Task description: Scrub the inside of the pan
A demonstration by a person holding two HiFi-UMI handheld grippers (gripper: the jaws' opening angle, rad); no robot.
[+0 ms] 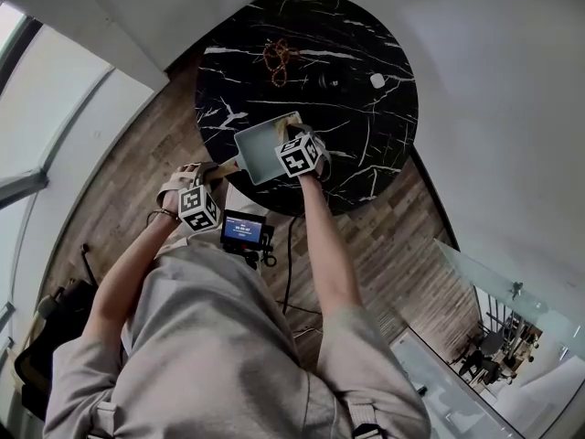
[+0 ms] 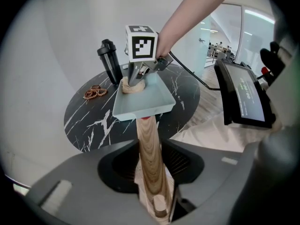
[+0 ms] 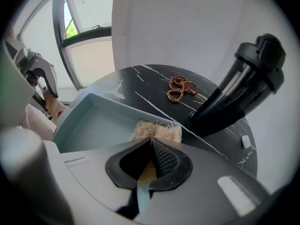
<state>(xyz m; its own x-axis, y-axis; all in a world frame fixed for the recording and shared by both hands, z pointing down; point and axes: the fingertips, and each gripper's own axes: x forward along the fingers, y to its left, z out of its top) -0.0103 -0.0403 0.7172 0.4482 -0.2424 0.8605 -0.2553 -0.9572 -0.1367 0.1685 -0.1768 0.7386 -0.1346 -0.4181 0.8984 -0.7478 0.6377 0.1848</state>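
Note:
A square pale-blue pan (image 1: 259,149) with a wooden handle (image 2: 149,149) is held over the near edge of a round black marble table (image 1: 366,144). My left gripper (image 2: 151,146) is shut on that handle, with the pan (image 2: 140,102) stretching away from it. My right gripper (image 1: 294,135) points steeply down into the pan's far corner, shut on a tan fibrous scrub pad (image 3: 157,131). In the right gripper view the pad presses against the pan's (image 3: 93,125) far wall just beyond the jaws (image 3: 151,142). The left gripper view shows the pad (image 2: 130,88) under the right gripper (image 2: 136,81).
A black bottle (image 3: 243,88) stands on the table just beyond the pan. A string of brown beads (image 3: 180,89) lies further back, and a small white object (image 1: 377,81) sits near the far right edge. A device with a lit screen (image 1: 245,230) hangs at the person's chest.

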